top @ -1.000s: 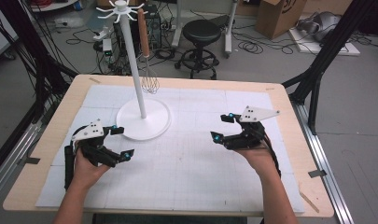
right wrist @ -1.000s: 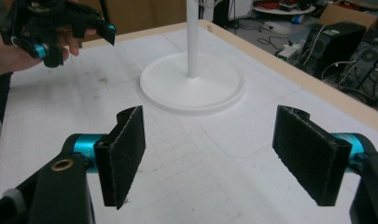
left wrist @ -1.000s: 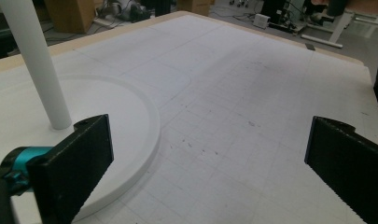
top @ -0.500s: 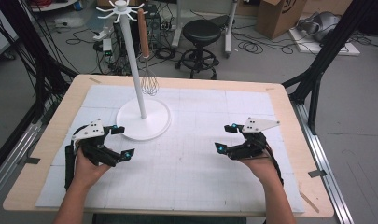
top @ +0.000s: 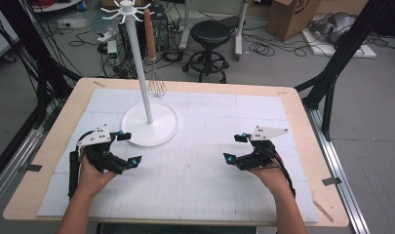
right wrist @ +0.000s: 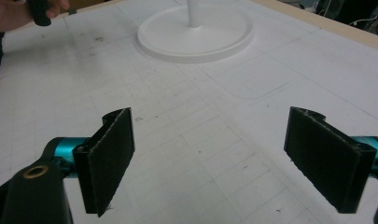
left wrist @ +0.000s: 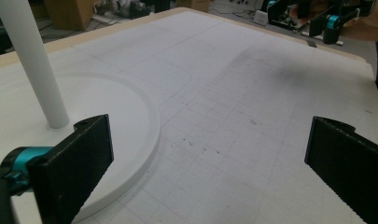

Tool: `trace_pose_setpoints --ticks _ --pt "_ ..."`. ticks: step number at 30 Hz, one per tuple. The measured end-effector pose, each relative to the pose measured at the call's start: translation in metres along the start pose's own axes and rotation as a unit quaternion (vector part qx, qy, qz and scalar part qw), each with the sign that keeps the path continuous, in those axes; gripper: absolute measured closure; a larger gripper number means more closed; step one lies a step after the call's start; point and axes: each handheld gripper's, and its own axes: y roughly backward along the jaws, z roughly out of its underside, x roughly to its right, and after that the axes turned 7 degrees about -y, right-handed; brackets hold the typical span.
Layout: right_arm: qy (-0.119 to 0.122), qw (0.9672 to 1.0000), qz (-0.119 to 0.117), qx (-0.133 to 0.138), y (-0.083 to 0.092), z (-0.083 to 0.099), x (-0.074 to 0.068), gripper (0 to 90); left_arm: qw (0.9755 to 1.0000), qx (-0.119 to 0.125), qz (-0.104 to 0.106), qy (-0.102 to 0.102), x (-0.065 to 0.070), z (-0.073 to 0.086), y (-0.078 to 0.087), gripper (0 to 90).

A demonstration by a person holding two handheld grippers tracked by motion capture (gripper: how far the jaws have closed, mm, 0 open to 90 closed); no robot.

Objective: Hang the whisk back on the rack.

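With the whisk (top: 156, 84) hanging on the far stand (top: 149, 127), our left gripper (top: 127, 148) and right gripper (top: 235, 147) rest empty on the table (top: 195, 161), right jaws just opening, both pairs apart.

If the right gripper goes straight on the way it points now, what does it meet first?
Probably the stand's round base: it lies ahead of the open right gripper, with bare mat between. Depth is uncertain.

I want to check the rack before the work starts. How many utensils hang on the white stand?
1. A whisk with a wooden handle hangs from a hook at the top of the white stand, right of its pole.
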Motion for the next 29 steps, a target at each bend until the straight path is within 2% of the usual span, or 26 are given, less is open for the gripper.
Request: trace_pose_setpoints --ticks 3,11,29 --pt "-0.005 0.9999 0.006 -0.007 -0.001 0.004 0.002 15.9 1.0000 -0.004 0.002 0.000 0.000 0.000 -0.001 1.6" --pt "-0.018 0.9997 0.016 -0.004 0.005 0.008 0.009 15.9 1.0000 -0.008 0.001 -0.002 0.001 0.001 -0.002 1.6" --pt "-0.019 0.9996 0.019 -0.013 0.007 0.012 0.012 15.9 0.9999 -0.012 -0.001 0.004 -0.002 0.002 -0.006 1.7"
